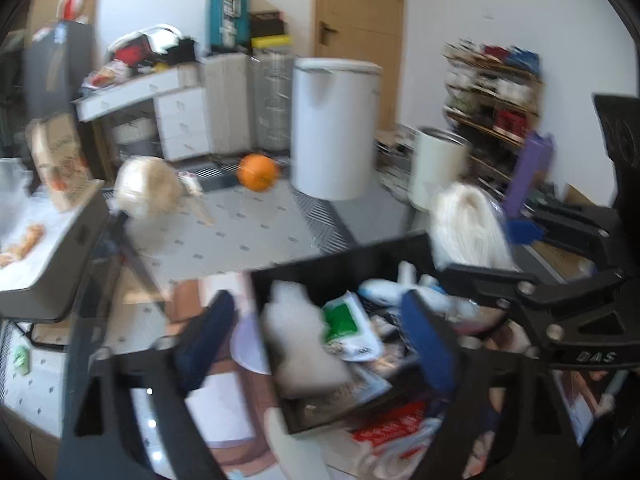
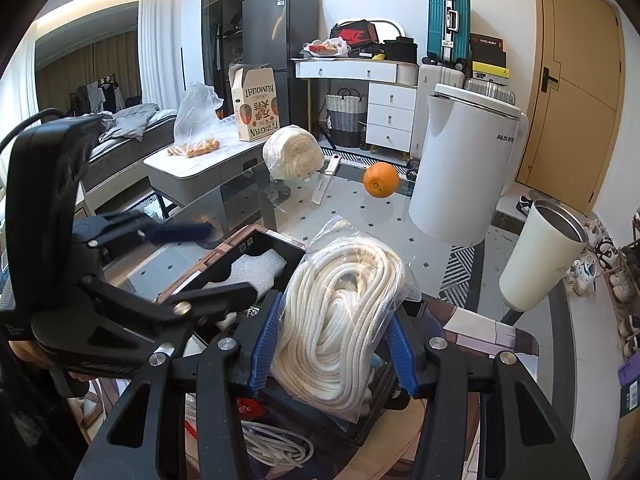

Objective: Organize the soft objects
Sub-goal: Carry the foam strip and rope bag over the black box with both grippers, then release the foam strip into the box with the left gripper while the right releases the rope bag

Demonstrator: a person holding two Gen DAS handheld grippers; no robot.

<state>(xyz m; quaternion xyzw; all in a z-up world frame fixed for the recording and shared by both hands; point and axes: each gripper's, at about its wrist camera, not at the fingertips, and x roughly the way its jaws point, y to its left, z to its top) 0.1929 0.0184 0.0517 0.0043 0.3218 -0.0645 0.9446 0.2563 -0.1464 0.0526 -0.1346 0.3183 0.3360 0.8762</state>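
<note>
Nearest, the right tool (image 2: 326,344) clamps the bagged rope (image 2: 340,320) upright over the black bin (image 1: 344,272), apparently to drop it in. At nine o'clock the left tool (image 1: 316,340) gapes empty. Farther, at twelve o'clock, another roll (image 2: 293,153) waits on the counter (image 2: 348,204).

Left wrist view motion-blurred; black bin (image 1: 340,276) contents mostly unreadable. Right view: rope bag (image 2: 340,320) hides bin interior; cable coil (image 2: 276,446) partly covered.
</note>
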